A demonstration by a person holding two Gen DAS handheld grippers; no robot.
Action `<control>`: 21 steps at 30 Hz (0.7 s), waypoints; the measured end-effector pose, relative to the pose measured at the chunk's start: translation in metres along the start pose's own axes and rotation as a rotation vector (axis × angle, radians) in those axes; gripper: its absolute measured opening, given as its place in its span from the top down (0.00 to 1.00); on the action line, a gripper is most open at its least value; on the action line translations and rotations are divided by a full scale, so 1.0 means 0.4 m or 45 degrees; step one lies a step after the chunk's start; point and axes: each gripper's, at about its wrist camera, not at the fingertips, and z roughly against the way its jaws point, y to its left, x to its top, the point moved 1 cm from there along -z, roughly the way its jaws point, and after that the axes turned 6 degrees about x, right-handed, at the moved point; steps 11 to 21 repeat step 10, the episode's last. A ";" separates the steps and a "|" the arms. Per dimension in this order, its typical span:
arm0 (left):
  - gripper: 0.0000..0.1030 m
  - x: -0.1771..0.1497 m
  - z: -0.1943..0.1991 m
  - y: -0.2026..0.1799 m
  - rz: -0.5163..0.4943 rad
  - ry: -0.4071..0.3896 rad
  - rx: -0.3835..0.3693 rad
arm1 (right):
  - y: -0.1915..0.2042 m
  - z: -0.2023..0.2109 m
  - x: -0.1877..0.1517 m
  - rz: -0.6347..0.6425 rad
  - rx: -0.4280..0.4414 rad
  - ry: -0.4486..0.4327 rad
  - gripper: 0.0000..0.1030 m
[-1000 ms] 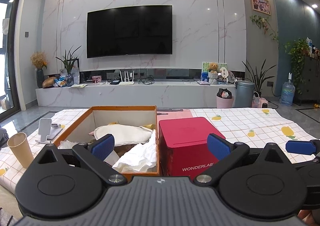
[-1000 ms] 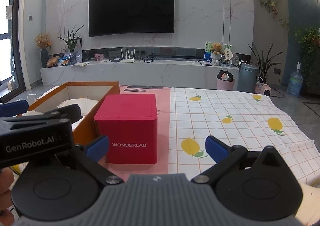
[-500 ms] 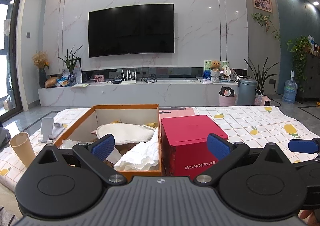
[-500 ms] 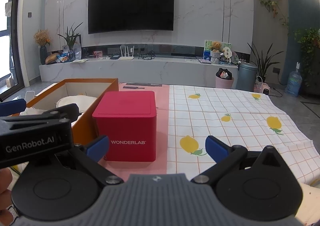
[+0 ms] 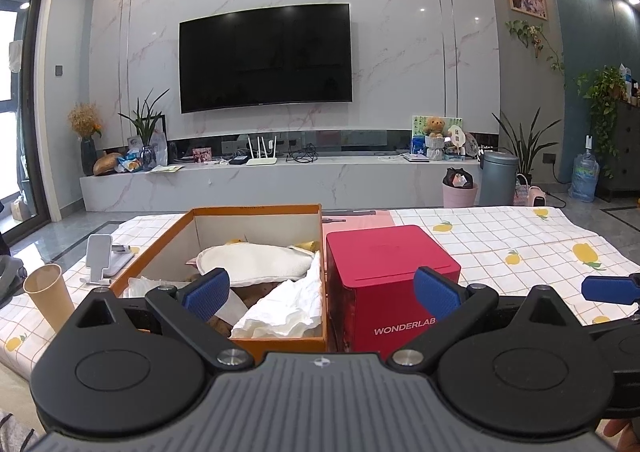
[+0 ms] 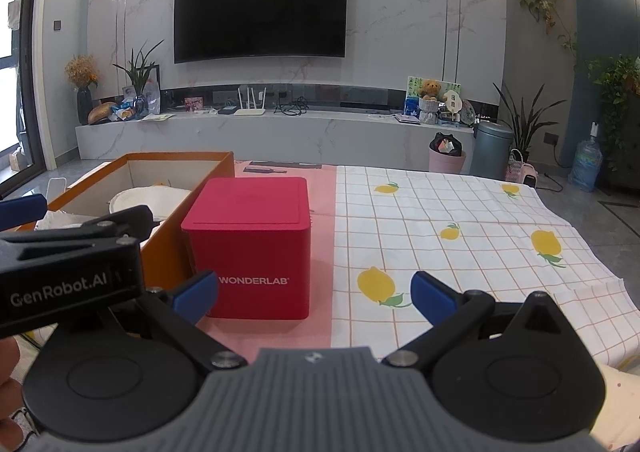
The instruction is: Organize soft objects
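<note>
An orange cardboard box [image 5: 276, 341] sits on the table and holds a white soft pad [image 5: 256, 262], crumpled white cloth [image 5: 286, 310] and other soft items. My left gripper [image 5: 322, 288] hovers open above the box's near wall, with nothing between its fingers. A red closed cube box [image 5: 384, 264] marked WONDERLAB stands right beside the orange box [image 6: 168, 252]. My right gripper [image 6: 314, 290] is open and empty just in front of the red box [image 6: 252, 248], with the left gripper's body [image 6: 68, 272] at its left.
A lemon-print checked cloth [image 6: 460, 228] covers the table right of a pink mat [image 6: 320, 188]. A paper cup [image 5: 48, 296] and a white phone stand [image 5: 102, 258] stand left of the orange box. Remotes [image 6: 276, 168] lie at the far edge.
Both grippers have drawn back slightly and tilted up, so the boxes sit a little lower in view. Neither gripper's opening has changed.
</note>
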 end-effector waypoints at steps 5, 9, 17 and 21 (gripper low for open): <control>0.00 -0.001 0.000 0.000 0.000 0.003 0.003 | 0.001 -0.001 -0.001 0.004 -0.005 -0.001 0.03; 0.00 -0.001 0.000 0.000 -0.001 0.001 0.003 | 0.001 -0.001 -0.002 0.004 -0.005 0.002 0.03; 0.00 -0.001 0.000 0.000 -0.001 0.001 0.002 | 0.002 -0.001 -0.002 0.005 -0.005 0.003 0.03; 0.00 -0.001 0.000 0.000 -0.001 0.001 0.002 | 0.002 -0.001 -0.002 0.005 -0.005 0.003 0.03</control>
